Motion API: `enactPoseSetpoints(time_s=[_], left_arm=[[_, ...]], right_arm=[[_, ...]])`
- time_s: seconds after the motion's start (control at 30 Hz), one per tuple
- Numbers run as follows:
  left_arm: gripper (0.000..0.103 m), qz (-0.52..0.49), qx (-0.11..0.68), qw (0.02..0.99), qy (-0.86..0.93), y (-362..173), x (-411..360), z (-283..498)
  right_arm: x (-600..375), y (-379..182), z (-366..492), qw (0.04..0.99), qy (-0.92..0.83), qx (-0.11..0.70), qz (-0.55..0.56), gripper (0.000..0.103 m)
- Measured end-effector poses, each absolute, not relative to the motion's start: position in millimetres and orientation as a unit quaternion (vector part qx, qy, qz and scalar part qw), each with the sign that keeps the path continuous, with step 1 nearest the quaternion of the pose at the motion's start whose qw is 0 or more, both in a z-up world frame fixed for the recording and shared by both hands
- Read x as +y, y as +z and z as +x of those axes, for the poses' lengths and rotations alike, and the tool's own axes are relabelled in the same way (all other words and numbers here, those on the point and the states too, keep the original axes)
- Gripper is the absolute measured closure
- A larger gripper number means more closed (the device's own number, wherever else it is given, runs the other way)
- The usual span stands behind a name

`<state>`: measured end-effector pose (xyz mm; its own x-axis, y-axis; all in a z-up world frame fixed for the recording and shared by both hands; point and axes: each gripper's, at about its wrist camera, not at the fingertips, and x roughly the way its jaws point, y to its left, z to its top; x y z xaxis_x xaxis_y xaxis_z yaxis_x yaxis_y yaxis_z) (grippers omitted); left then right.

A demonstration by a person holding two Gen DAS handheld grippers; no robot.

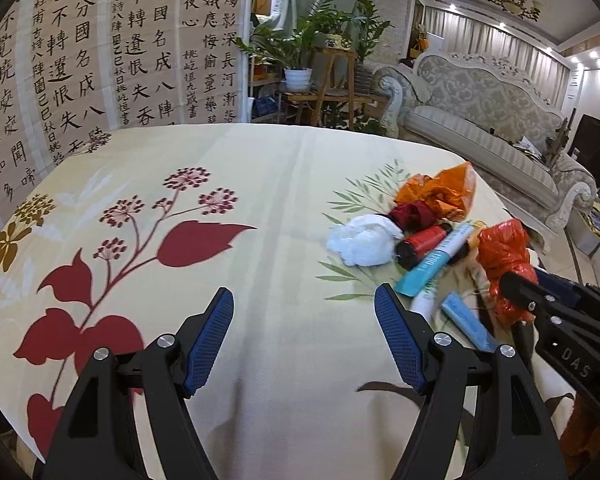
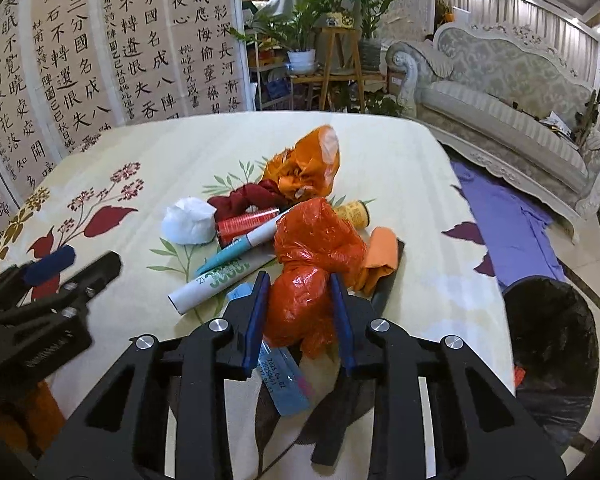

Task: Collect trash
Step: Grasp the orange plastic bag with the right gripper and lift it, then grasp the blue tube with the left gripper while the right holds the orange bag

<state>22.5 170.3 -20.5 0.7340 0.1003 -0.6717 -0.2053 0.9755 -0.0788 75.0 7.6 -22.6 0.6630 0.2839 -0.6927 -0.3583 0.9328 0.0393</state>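
While the floral tablecloth (image 2: 400,184) fills the middle of both views and a black-lined bin (image 2: 552,344) sits at lower right, the trash heap lies centre frame. Lower centre, the right gripper (image 2: 300,280) clamps the crumpled red plastic bag (image 2: 312,248); the left gripper (image 1: 304,300) gapes, grasping nothing.

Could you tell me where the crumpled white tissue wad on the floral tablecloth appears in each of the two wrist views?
Left wrist view: the crumpled white tissue wad lies right of centre, at the left end of the trash pile.
Right wrist view: the wad lies left of centre, again at the pile's left end.
Shared landmark: the red cylindrical can lies just right of it in both.
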Motion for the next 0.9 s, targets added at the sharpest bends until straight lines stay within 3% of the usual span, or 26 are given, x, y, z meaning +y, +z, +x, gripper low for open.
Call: enactPoseSetpoints(time_s=[0.9], left_arm=[[0.032, -0.017, 0.402, 0.914, 0.059, -35, 61, 46]], right_arm=[[-115, -25, 53, 0.929, 0.099, 0.355, 0.004, 0.073]])
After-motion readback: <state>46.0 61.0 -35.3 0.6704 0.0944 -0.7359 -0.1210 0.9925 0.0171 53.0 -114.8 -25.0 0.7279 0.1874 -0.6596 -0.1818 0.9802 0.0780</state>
